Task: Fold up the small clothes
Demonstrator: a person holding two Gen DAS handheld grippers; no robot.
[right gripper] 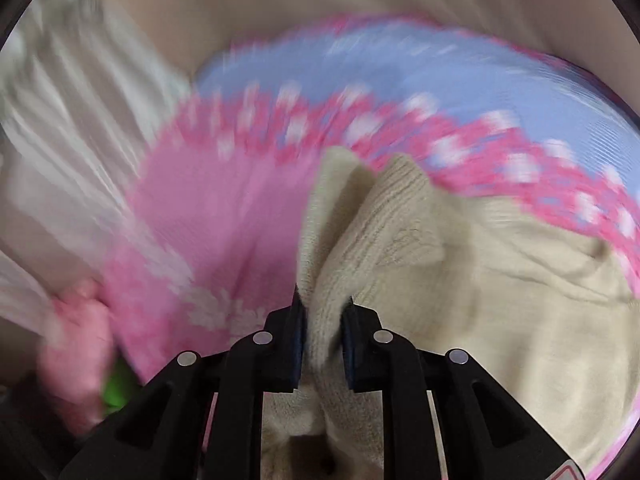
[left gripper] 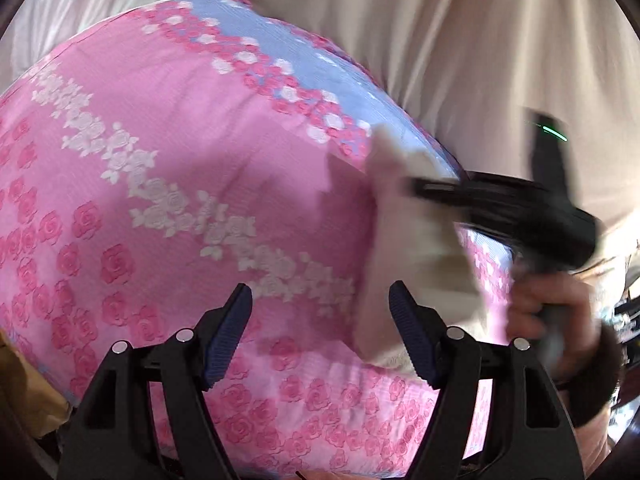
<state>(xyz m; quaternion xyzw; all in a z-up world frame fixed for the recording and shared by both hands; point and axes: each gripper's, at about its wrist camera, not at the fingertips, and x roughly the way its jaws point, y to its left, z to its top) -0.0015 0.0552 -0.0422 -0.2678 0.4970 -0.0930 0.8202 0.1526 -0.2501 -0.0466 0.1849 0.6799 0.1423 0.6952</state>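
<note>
A small cream knit garment [right gripper: 400,240] lies on a pink and blue floral bedspread [left gripper: 168,168]. My right gripper [right gripper: 323,320] is shut on a ribbed edge of the garment and holds it up in a fold. In the left wrist view the garment [left gripper: 404,248] hangs from the right gripper [left gripper: 424,190], which reaches in from the right, blurred. My left gripper [left gripper: 320,320] is open and empty above the bedspread, just left of the garment. The rest of the garment [right gripper: 520,320] spreads to the right.
The bedspread [right gripper: 224,216] covers a mattress. Cream curtains or sheets [left gripper: 460,40] hang behind it. The person's hand [left gripper: 556,312] holds the right gripper's handle. The other hand [right gripper: 76,352] shows at the left, blurred.
</note>
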